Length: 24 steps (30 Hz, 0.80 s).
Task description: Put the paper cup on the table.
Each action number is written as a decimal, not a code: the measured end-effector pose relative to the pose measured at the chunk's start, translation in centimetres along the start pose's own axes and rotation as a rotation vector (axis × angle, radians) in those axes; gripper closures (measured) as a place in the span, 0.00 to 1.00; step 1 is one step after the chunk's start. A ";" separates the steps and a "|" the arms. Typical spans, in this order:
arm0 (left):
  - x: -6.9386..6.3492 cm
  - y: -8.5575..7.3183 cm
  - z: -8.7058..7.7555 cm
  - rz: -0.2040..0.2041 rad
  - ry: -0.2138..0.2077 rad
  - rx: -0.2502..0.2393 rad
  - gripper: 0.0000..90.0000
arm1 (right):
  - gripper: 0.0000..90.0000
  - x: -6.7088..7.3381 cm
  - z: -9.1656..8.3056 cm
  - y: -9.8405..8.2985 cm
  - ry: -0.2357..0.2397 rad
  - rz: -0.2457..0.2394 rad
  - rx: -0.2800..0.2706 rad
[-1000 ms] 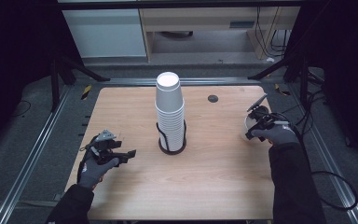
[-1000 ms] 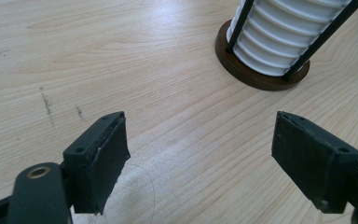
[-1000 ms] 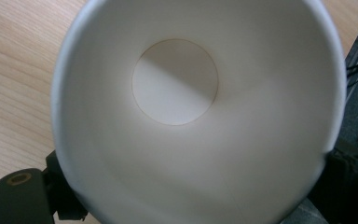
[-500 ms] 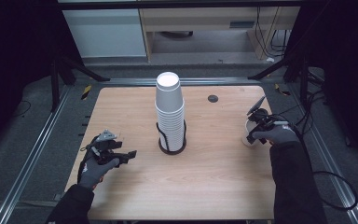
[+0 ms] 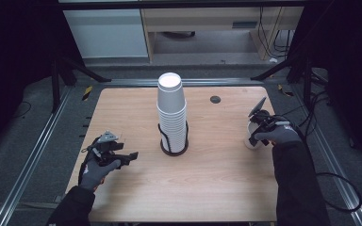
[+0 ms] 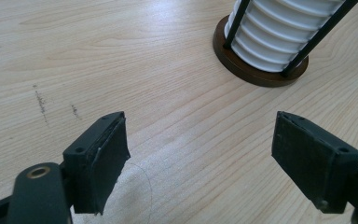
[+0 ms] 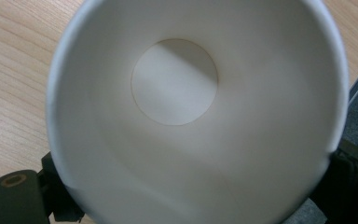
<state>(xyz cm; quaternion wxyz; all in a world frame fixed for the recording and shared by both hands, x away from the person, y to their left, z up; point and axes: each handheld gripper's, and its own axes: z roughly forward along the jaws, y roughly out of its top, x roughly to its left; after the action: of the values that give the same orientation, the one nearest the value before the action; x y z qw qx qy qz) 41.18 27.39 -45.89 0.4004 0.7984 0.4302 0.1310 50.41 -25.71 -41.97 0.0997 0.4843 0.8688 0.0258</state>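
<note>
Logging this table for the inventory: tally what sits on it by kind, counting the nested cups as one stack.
Stack of white paper cups: 1
Dark round holder with black rods: 1
Single white paper cup between the right gripper's jaws: 1
Small black disc: 1
Total: 4

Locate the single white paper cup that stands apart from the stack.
In the high view, the single white paper cup stands upright near the table's right edge, between the right tongs, whose jaws have just been opening, well right of the tall stack of white paper cups.

High cam overhead, facing fwd/down; both gripper cams close-up; cup stack (image 5: 172, 113) shared w/ left.
</note>
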 end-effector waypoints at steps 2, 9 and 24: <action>0.0 0.0 0.0 0.000 -0.001 0.001 0.19 | 0.12 0.0 0.2 0.0 0.004 -0.004 0.009; 0.0 0.0 0.0 0.001 -0.001 0.002 0.19 | 0.10 0.2 0.5 0.0 0.003 -0.018 0.001; 0.0 0.0 0.0 0.001 -0.001 0.003 0.19 | 0.02 0.0 -0.9 -0.3 0.027 -0.001 -0.109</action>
<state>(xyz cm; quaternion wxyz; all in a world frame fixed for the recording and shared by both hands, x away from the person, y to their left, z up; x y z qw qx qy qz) 41.18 27.37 -45.92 0.3996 0.7991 0.4298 0.1302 49.98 -25.81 -41.13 0.1142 0.4773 0.8676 0.0798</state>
